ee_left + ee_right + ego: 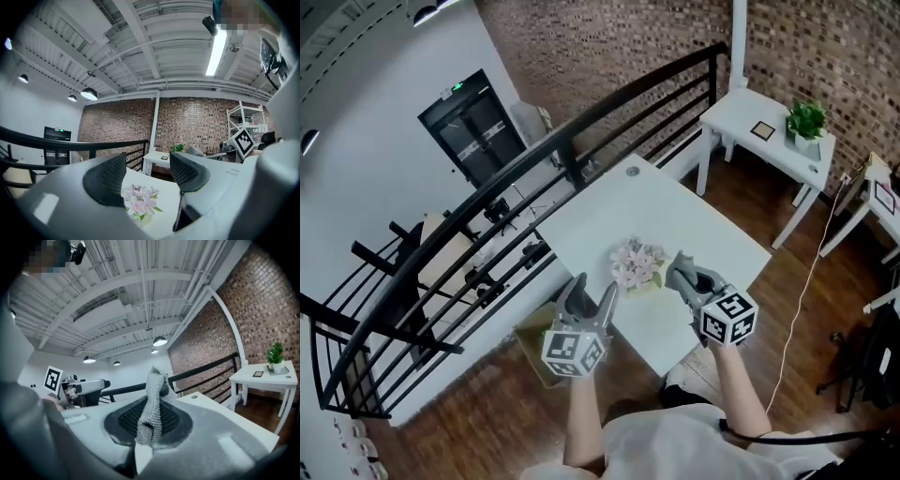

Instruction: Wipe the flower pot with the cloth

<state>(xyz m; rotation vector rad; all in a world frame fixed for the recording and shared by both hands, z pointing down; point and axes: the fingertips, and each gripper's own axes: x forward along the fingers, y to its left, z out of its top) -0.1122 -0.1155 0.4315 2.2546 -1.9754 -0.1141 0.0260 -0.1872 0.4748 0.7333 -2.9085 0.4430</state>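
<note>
On the white counter (675,211) stands the flower pot (641,282), a small pale vessel filled with pink blossoms (636,262) that cover most of its rim. The left tool (594,287) hangs just beside it at the counter's near edge, its pads spread with nothing between them. On the pot's other side, the right tool (690,276) is pressed together on the grey knitted cloth (152,404), whose free end sticks up past the pads. Well apart, a smaller white table (750,105) carries a white planter (807,143) with a green plant.
</note>
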